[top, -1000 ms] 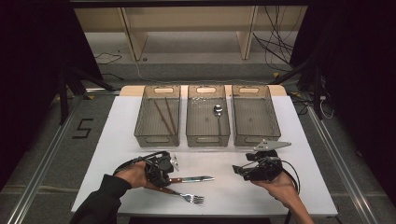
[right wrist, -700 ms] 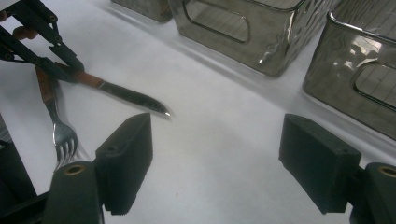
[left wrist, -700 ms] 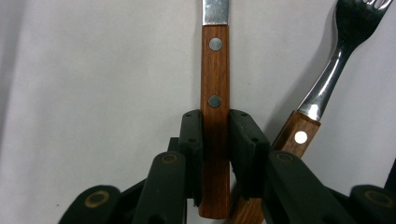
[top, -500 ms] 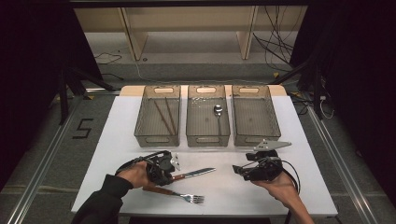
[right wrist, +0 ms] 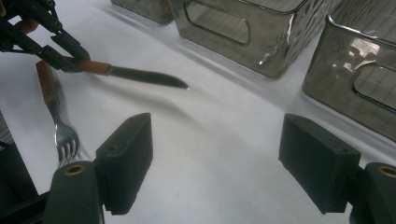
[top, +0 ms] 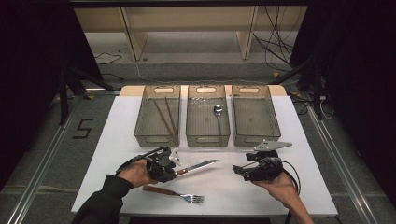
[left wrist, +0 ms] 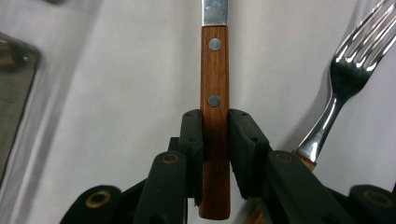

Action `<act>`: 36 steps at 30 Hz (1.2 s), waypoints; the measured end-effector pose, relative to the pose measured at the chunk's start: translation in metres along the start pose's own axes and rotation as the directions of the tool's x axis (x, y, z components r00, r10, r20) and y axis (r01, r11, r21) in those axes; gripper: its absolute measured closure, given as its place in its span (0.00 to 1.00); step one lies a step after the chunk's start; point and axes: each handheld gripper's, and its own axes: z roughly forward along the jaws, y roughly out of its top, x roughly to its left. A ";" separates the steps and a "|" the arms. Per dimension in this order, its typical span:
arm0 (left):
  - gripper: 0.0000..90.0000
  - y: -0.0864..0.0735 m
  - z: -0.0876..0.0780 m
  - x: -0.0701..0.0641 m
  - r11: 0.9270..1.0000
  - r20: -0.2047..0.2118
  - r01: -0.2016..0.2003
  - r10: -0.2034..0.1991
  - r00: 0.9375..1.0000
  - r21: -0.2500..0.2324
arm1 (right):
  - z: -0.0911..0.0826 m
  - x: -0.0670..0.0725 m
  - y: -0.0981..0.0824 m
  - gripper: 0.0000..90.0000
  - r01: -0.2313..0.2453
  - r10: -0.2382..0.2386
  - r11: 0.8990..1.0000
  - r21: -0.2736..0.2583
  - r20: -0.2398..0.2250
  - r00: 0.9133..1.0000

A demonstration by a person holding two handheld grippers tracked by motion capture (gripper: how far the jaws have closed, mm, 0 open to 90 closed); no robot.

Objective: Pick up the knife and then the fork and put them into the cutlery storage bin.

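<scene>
While the left gripper (top: 175,171) clamps the knife (top: 198,166) handle level, the right gripper's (top: 236,170) jaws gape wide.

Knife (top: 196,167): a second ago flat on the table (top: 289,196), blade pointing level to the right; now its blade tip is raised and angled toward the bins. Left gripper (top: 173,171): jaws have just been closing, and now clamp the knife's wooden handle, as the left gripper view shows.
</scene>
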 end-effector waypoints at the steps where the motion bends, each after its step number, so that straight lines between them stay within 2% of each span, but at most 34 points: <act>1: 0.84 0.000 -0.001 0.000 1.000 0.000 0.007 -0.007 1.000 -0.007 | 0.000 0.000 0.000 0.30 0.000 0.000 1.000 -0.004 0.000 1.000; 3: 0.84 0.001 -0.002 0.001 1.000 -0.006 0.012 -0.012 1.000 -0.013 | -0.001 0.001 0.000 0.30 0.006 -0.006 1.000 -0.011 -0.002 1.000; 6: 0.84 0.004 -0.008 0.003 0.997 -0.011 0.059 -0.060 0.998 -0.052 | -0.003 0.002 -0.001 0.29 0.009 -0.009 0.999 -0.033 0.000 1.000; 7: 0.84 0.006 -0.011 0.004 0.991 -0.012 0.100 -0.101 0.995 -0.088 | -0.003 0.003 -0.001 0.29 0.010 -0.010 0.999 -0.040 0.001 1.000; 11: 0.84 0.010 -0.014 0.007 0.986 -0.025 0.125 -0.129 0.991 -0.113 | -0.006 0.006 -0.003 0.29 0.018 -0.017 0.997 -0.074 0.005 1.000; 12: 0.84 0.013 -0.016 0.008 0.979 -0.023 0.146 -0.150 0.988 -0.140 | -0.006 0.007 -0.004 0.29 0.019 -0.018 0.996 -0.085 0.007 1.000; 13: 0.84 0.015 -0.017 0.009 0.976 -0.023 0.155 -0.160 0.987 -0.151 | -0.007 0.007 -0.004 0.29 0.022 -0.021 0.995 -0.093 0.011 1.000; 14: 0.84 0.015 -0.017 0.009 0.976 -0.023 0.155 -0.160 0.987 -0.151 | -0.008 0.008 -0.005 0.29 0.024 -0.023 0.994 -0.104 0.013 1.000; 16: 0.84 0.019 -0.018 0.010 0.971 -0.017 0.169 -0.174 0.985 -0.172 | -0.009 0.009 -0.006 0.29 0.024 -0.022 0.992 -0.124 0.017 1.000; 17: 0.84 0.023 -0.020 0.012 0.963 -0.006 0.187 -0.192 0.981 -0.193 | -0.010 0.010 -0.007 0.29 0.026 -0.024 0.991 -0.132 0.017 1.000; 18: 0.84 0.023 -0.020 0.012 0.963 -0.006 0.187 -0.192 0.981 -0.193 | -0.010 0.010 -0.008 0.29 0.026 -0.023 0.990 -0.142 0.020 1.000; 20: 0.84 0.031 -0.022 0.016 0.955 -0.006 0.204 -0.210 0.978 -0.217 | -0.010 0.011 -0.010 0.29 0.028 -0.025 0.988 -0.149 0.021 0.999; 21: 0.84 0.031 -0.022 0.016 0.955 -0.006 0.204 -0.210 0.978 -0.217 | -0.011 0.012 -0.011 0.29 0.024 -0.021 0.988 -0.152 0.022 1.000; 25: 0.84 0.043 -0.023 0.022 0.941 0.011 0.225 -0.230 0.973 -0.252 | -0.013 0.013 -0.015 0.28 0.021 -0.018 0.986 -0.167 0.022 1.000; 26: 0.84 0.046 -0.023 0.024 0.941 0.017 0.224 -0.228 0.974 -0.255 | -0.013 0.013 -0.015 0.28 0.021 -0.018 0.986 -0.167 0.022 1.000; 27: 0.84 0.052 -0.022 0.026 0.936 0.022 0.233 -0.236 0.971 -0.265 | -0.013 0.014 -0.017 0.28 0.019 -0.015 0.986 -0.168 0.023 1.000; 31: 0.84 0.063 -0.022 0.027 0.936 0.018 0.224 -0.228 0.974 -0.270 | -0.015 0.014 -0.020 0.28 0.015 -0.011 0.985 -0.171 0.023 1.000; 32: 0.84 0.067 -0.021 0.026 0.931 0.018 0.233 -0.237 0.971 -0.281 | -0.015 0.014 -0.020 0.28 0.017 -0.013 0.985 -0.174 0.024 1.000; 34: 0.84 0.074 -0.022 0.027 0.931 0.018 0.228 -0.233 0.972 -0.284 | -0.016 0.015 -0.021 0.28 0.013 -0.008 0.984 -0.177 0.025 1.000; 36: 0.84 0.087 -0.022 0.029 0.923 0.019 0.237 -0.243 0.970 -0.304 | -0.017 0.015 -0.023 0.28 0.016 -0.011 0.983 -0.182 0.026 1.000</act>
